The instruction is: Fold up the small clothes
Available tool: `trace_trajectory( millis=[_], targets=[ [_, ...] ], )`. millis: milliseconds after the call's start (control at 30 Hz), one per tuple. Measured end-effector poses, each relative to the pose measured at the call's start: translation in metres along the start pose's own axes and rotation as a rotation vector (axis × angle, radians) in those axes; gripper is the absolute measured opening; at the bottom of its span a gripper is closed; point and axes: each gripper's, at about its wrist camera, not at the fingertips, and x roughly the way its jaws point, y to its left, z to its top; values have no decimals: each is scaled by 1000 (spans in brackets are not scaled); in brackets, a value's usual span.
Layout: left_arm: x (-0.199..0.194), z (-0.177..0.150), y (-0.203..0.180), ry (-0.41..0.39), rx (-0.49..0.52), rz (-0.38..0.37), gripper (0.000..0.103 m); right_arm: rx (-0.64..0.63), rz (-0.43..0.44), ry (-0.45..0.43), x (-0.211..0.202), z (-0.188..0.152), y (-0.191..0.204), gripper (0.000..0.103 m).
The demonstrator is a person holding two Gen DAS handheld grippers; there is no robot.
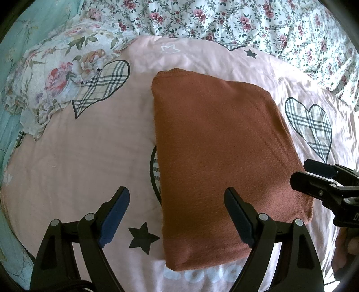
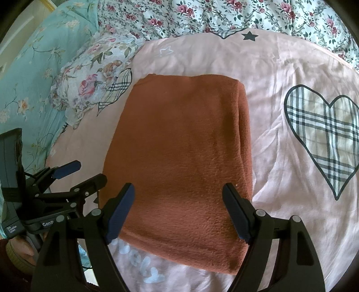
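Note:
A rust-orange garment [image 1: 219,157] lies folded into a neat rectangle on the pink bedsheet [image 1: 89,157]; it also shows in the right wrist view [image 2: 179,161]. My left gripper [image 1: 177,215] is open and empty, hovering over the garment's near left edge. My right gripper [image 2: 178,211] is open and empty, hovering above the garment's near end. The right gripper shows at the right edge of the left wrist view [image 1: 314,177]. The left gripper shows at the lower left of the right wrist view [image 2: 78,175]. Neither touches the cloth.
The pink sheet [image 2: 280,89] has plaid hearts [image 2: 325,134] and black stars [image 1: 143,238]. A floral pillow [image 1: 56,83] lies at the far left. A flowered quilt [image 1: 246,20] is bunched along the back. Teal bedding [image 2: 33,67] lies at the left.

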Motion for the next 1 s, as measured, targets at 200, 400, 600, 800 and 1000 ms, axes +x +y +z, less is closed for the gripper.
trace_trajectory(
  millis=[200, 400, 600, 800, 1000],
  targets=[
    [0, 0, 0, -1, 1, -2, 86, 0, 0, 1, 0, 0, 0, 81],
    [-1, -1, -1, -6, 4, -2, 86, 0, 1, 1, -1, 0, 1, 81],
    [-1, -1, -1, -4, 8, -3, 86, 2, 0, 0, -1, 0, 0, 81],
    [0, -1, -2, -2, 11, -3, 86, 4, -1, 2, -1, 1, -1, 81],
    [1, 0, -3, 0, 12, 1, 86, 5, -1, 2, -1, 1, -3, 81]
  ],
)
